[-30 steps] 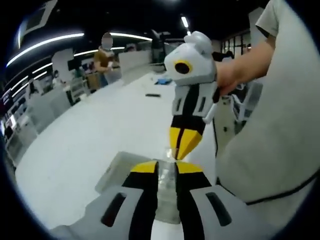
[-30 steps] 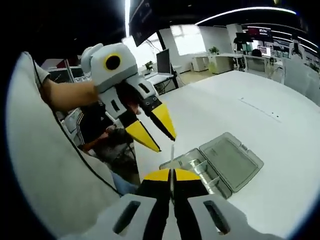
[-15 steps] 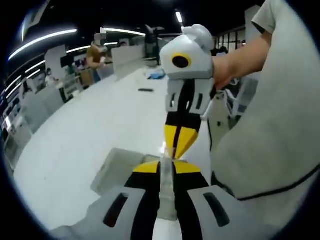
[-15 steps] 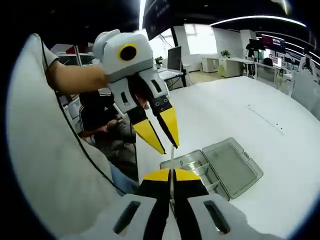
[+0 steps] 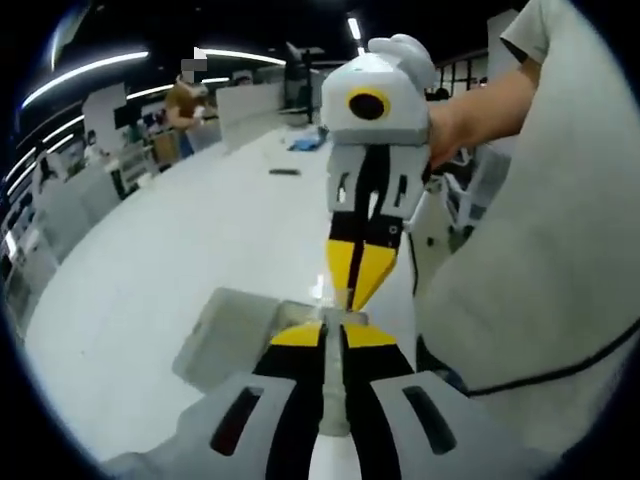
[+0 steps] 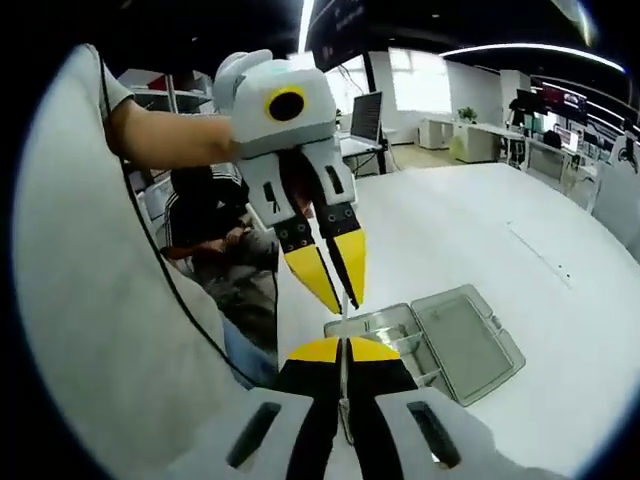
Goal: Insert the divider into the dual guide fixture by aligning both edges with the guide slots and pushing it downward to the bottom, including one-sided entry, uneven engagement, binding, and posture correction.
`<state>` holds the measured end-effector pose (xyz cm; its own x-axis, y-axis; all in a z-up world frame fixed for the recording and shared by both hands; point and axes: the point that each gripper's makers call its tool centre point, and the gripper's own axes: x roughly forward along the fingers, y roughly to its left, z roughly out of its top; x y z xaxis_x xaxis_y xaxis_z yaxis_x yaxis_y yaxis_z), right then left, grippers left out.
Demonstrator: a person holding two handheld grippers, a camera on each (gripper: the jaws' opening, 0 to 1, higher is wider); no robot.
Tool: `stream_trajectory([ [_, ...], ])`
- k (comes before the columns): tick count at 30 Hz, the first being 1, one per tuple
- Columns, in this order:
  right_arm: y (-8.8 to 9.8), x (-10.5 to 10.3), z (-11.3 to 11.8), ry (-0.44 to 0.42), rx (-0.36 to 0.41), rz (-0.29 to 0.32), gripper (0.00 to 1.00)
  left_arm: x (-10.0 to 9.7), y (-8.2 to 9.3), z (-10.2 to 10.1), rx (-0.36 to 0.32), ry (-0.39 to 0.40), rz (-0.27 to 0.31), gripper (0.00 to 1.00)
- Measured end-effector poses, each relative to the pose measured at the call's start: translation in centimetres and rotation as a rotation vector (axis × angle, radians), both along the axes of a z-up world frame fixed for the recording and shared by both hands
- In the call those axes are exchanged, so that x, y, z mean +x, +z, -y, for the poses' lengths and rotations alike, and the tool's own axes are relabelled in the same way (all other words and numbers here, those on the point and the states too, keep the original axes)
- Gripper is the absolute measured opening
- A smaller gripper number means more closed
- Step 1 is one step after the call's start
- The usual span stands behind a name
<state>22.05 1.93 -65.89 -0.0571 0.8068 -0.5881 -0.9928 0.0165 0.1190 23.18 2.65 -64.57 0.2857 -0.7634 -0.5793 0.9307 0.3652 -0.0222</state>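
A thin clear divider (image 6: 344,312) stands edge-on in my right gripper (image 6: 343,346), which is shut on its lower part. My left gripper (image 6: 346,303) reaches down from the upper left. Its yellow fingers (image 6: 318,277) stand a narrow gap apart around the divider's top edge. In the left gripper view my left gripper (image 5: 333,335) points up at the right gripper (image 5: 351,300), tip to tip, with a clear strip showing in the gap. The clear plastic fixture box (image 6: 455,338) lies open on the white table below, also in the left gripper view as the box (image 5: 225,338).
The white table (image 6: 520,230) stretches away to the right. The holder's grey sleeve (image 5: 540,250) is close on one side. A seated person in dark clothes (image 6: 215,235) is behind the table's edge. Small items (image 5: 285,172) lie far down the table, near a standing person (image 5: 185,105).
My left gripper's jaws have narrowed from a wide gap to a thin one. The two grippers have drawn closer, tip to tip, above the box. The right gripper still holds the divider.
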Motion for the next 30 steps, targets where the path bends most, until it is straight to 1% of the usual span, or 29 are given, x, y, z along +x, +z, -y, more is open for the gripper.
stream_trajectory([
  [7,-0.3,-0.2,-0.1,0.038,-0.012,0.027,0.0,-0.4,-0.3,-0.1,-0.009,-0.007,-0.041,0.01],
  [12,-0.3,-0.3,-0.1,0.044,-0.011,0.028,0.0,-0.5,-0.4,-0.1,-0.014,-0.011,-0.062,0.0],
  [13,-0.4,-0.3,0.0,0.047,-0.013,0.03,0.0,-0.6,-0.5,-0.1,-0.016,-0.01,-0.079,0.0],
  [14,-0.4,-0.3,0.0,0.05,-0.015,0.032,0.0,-0.6,-0.5,-0.1,-0.015,-0.011,-0.079,0.0],
  [19,-0.7,-0.5,0.0,0.055,-0.012,0.031,0.0,-0.8,-0.7,0.0,-0.022,-0.016,-0.12,0.0],
  [22,-0.8,-0.6,0.0,0.059,-0.017,0.039,0.0,-0.9,-0.9,0.1,-0.012,-0.023,-0.131,0.0],
  [30,-1.2,-0.6,0.2,0.059,-0.019,0.038,0.0,-1.1,-1.3,0.3,0.007,-0.031,-0.161,0.0],
])
